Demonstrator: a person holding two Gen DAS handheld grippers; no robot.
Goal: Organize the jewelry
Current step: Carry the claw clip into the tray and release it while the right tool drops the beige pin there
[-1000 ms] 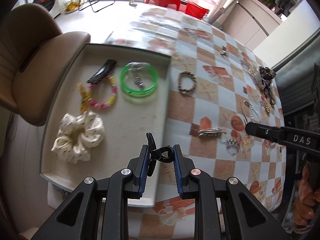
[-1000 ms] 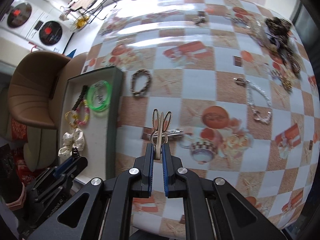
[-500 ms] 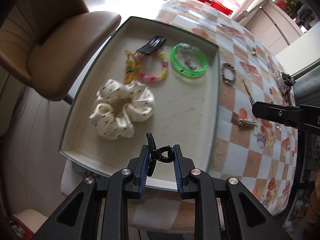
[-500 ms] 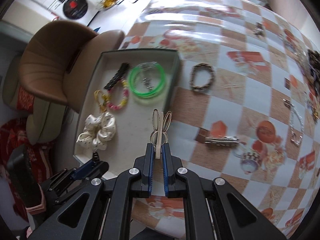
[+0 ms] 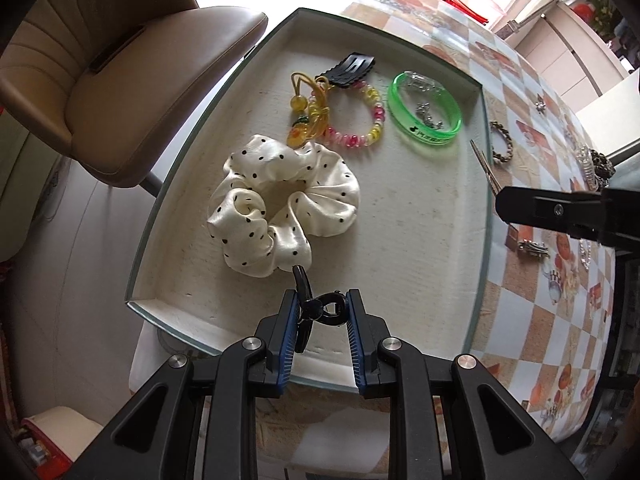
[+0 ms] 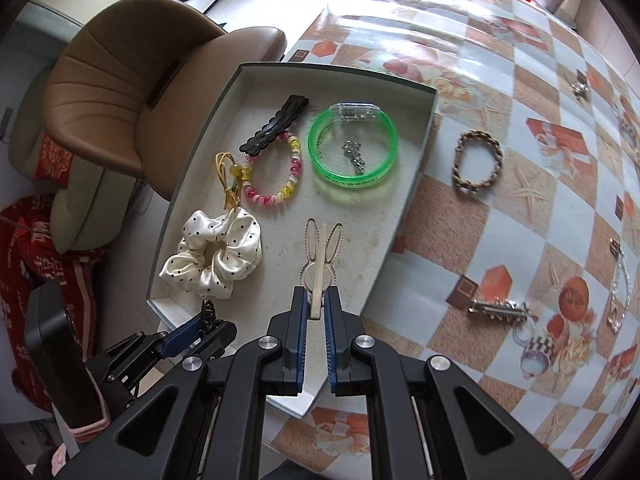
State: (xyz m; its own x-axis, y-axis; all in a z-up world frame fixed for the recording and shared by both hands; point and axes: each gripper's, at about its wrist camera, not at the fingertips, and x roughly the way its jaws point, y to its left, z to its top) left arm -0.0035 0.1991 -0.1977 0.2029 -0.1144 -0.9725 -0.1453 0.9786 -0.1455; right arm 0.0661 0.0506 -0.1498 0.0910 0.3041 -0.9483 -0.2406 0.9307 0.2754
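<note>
Left tool (image 5: 320, 312) grips a small black claw clip (image 5: 316, 308); right tool (image 6: 316, 304) pinches a bunny-ear clip (image 6: 322, 252), scrunchie (image 6: 214, 258) at its nine o'clock

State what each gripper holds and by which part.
Left gripper: small black claw clip, pinched across its handles. Right gripper: bunny-shaped hair clip, by its base.

You can see dark printing along the outer wall of the green bangle (image 5: 426, 119), with a small mouse-head mark before it, but the letters are too small to read. The red cloth (image 6: 38, 248) beside the chair carries large characters you cannot make out.
</note>
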